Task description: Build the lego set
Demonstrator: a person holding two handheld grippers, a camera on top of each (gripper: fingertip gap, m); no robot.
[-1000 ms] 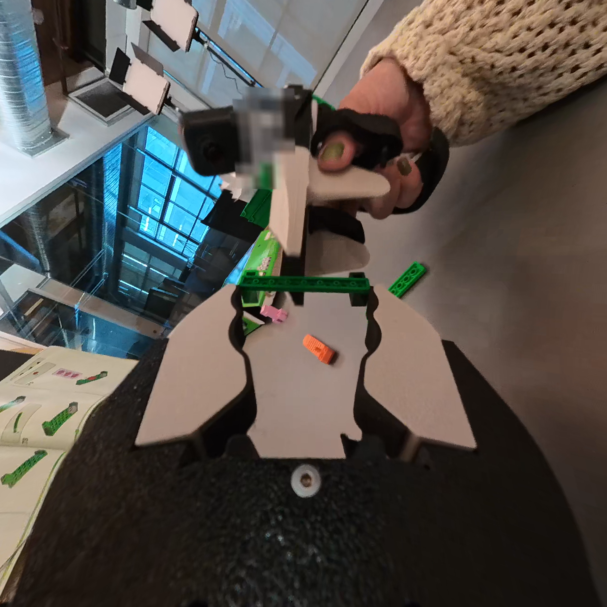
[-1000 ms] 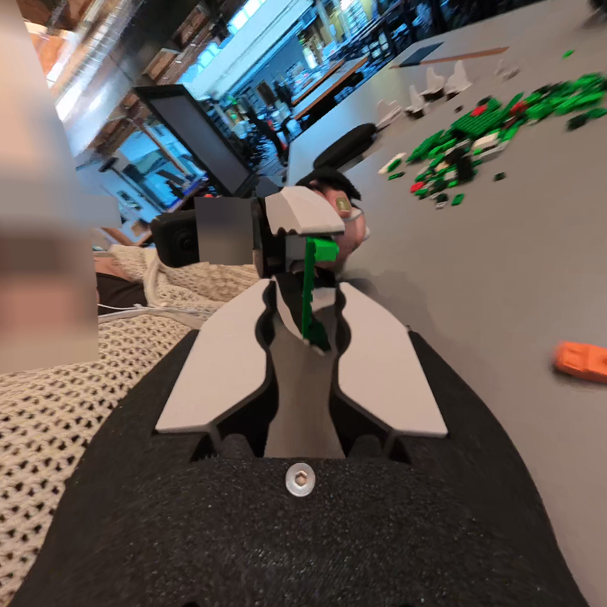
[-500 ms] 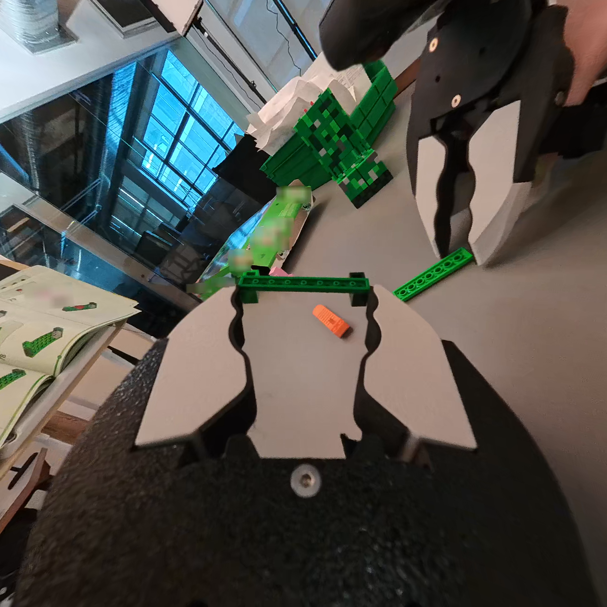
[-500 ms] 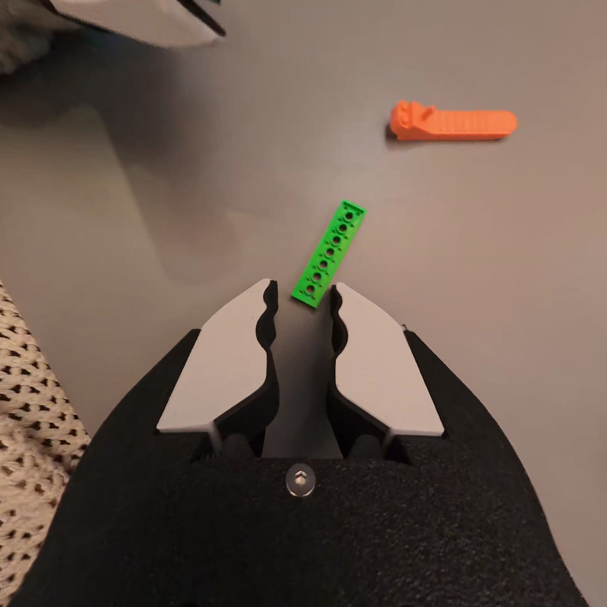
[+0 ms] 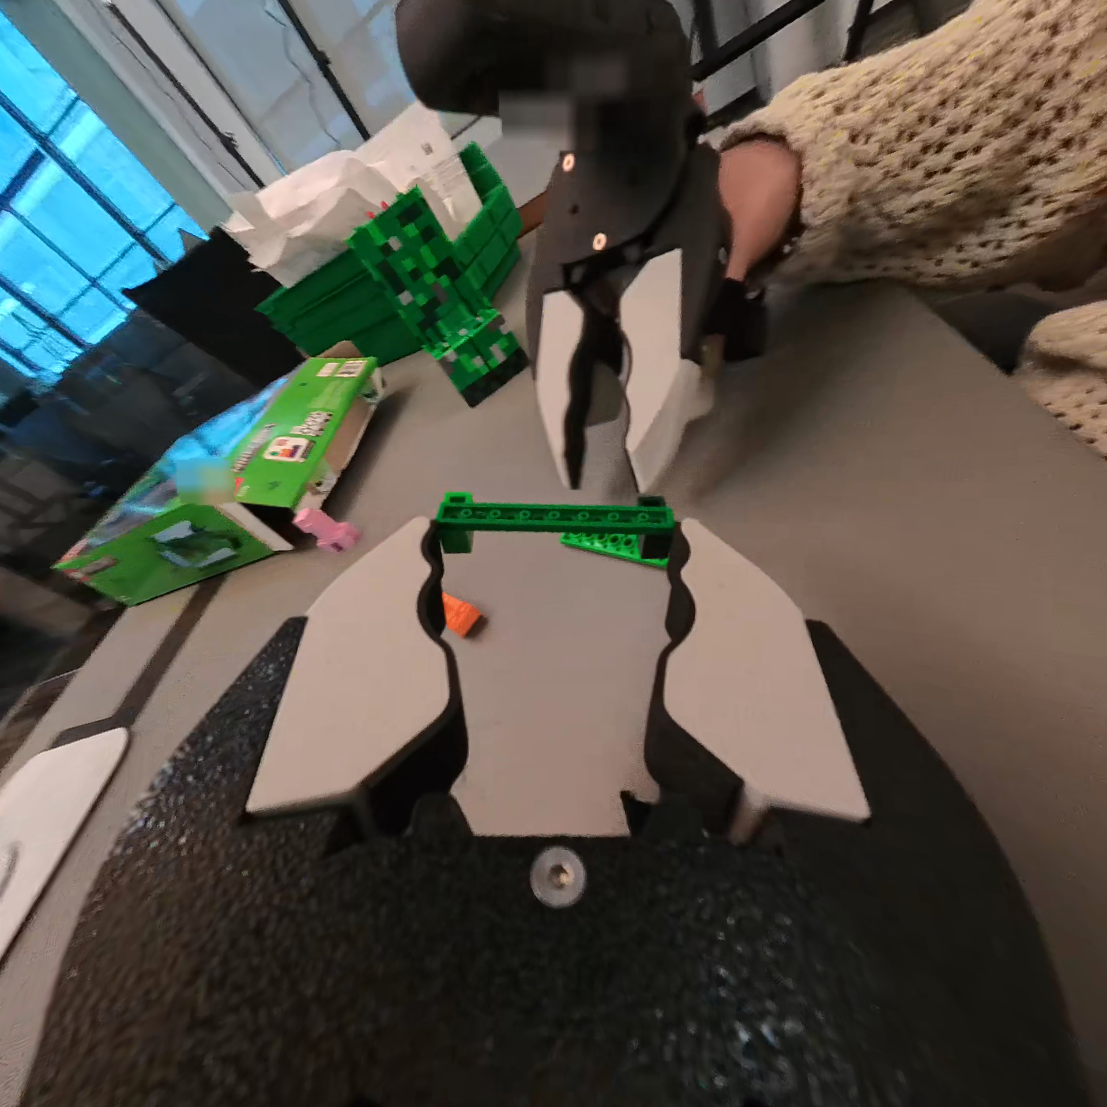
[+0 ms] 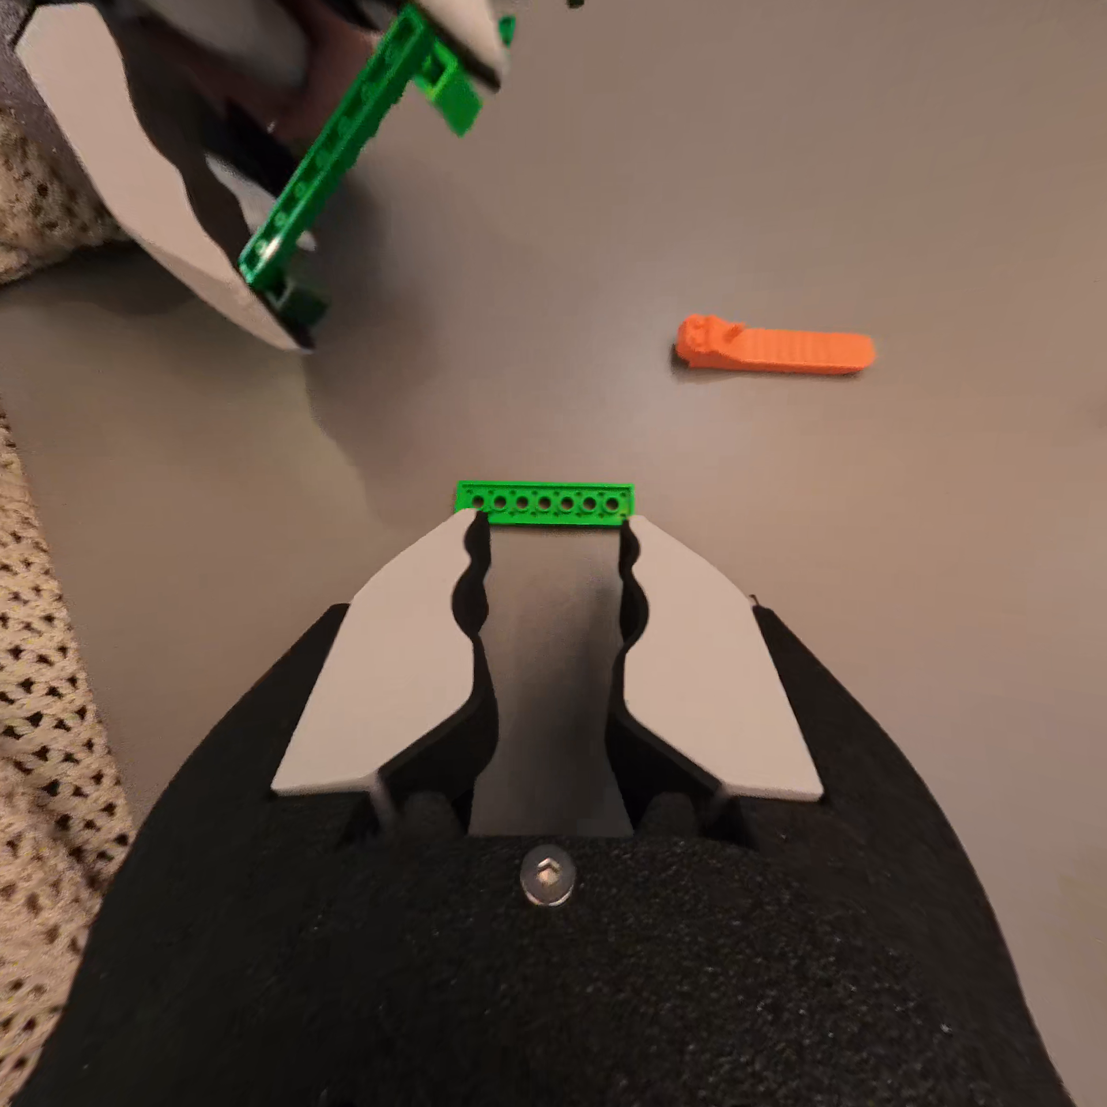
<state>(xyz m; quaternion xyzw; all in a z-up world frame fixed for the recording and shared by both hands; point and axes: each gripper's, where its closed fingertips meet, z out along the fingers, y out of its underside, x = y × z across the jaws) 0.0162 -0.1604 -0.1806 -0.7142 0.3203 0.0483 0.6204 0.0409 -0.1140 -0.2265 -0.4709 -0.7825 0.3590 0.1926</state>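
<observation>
My left gripper (image 5: 554, 527) is shut on a dark green long plate (image 5: 554, 516) with a small brick under each end, held by its ends just above the grey table (image 5: 898, 599). The held plate also shows at the top left of the right wrist view (image 6: 335, 138). My right gripper (image 6: 550, 521) is open and points down at the table. A bright green one-row plate (image 6: 544, 504) lies crosswise at its fingertips, underside up. In the left wrist view the right gripper (image 5: 605, 473) stands just behind the held plate, above the bright green plate (image 5: 617, 546).
An orange brick separator (image 6: 773, 353) lies right of the bright plate. In the left wrist view a green set box (image 5: 239, 479), a pink piece (image 5: 326, 530), a built green blocky figure (image 5: 443, 287), green bins (image 5: 335, 311) and a white bag (image 5: 335, 197) stand behind. A knitted sleeve (image 5: 928, 150) reaches in. Left tips to right tips: about 8 cm.
My right gripper has turned and opened wider, so the bright green plate now lies crosswise at its tips. My left gripper has moved in close beside it with the held plate.
</observation>
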